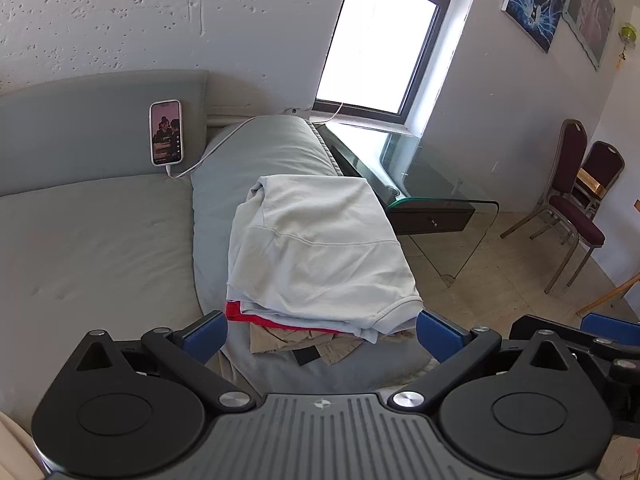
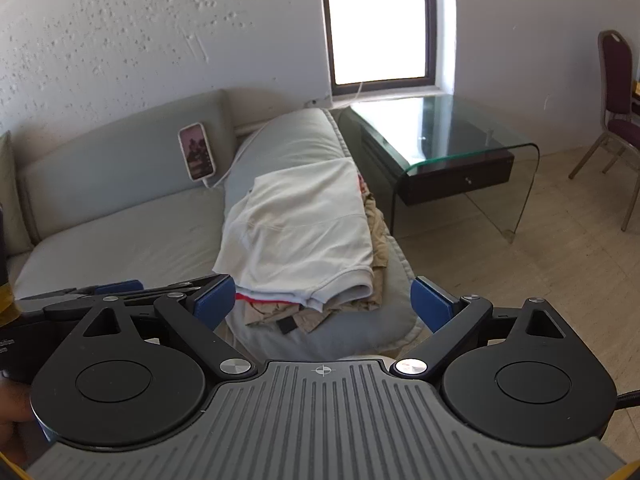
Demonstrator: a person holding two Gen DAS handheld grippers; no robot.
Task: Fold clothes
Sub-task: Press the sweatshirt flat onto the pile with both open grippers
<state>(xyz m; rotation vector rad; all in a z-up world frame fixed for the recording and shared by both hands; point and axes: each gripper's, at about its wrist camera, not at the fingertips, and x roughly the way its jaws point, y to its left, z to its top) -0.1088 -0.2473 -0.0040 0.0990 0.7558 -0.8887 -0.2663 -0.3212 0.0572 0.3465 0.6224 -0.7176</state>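
While both grippers hang back with nothing between their blue pads, the folding looks to be between garments: the left gripper (image 1: 322,334) and the right gripper (image 2: 323,305) each have their fingers spread wide, aimed at a stack of clothes (image 1: 316,248) lying on the grey cushion (image 1: 260,152) at the sofa's right end. On top is a pale folded shirt (image 2: 304,224), under it a red garment (image 1: 248,314) showing only as a strip at the near left edge, and lowest some crumpled khaki clothing (image 1: 304,344). The stack seems finished or nearly so; the next move probably calls for fetching another piece or squaring the pile. A phone (image 1: 166,132) leans on the sofa back (image 1: 80,120) at far left, its white cable (image 1: 208,152) trailing near the cushion. A glass side table (image 2: 460,140) stands just right of the sofa, close enough to catch a wide swing.
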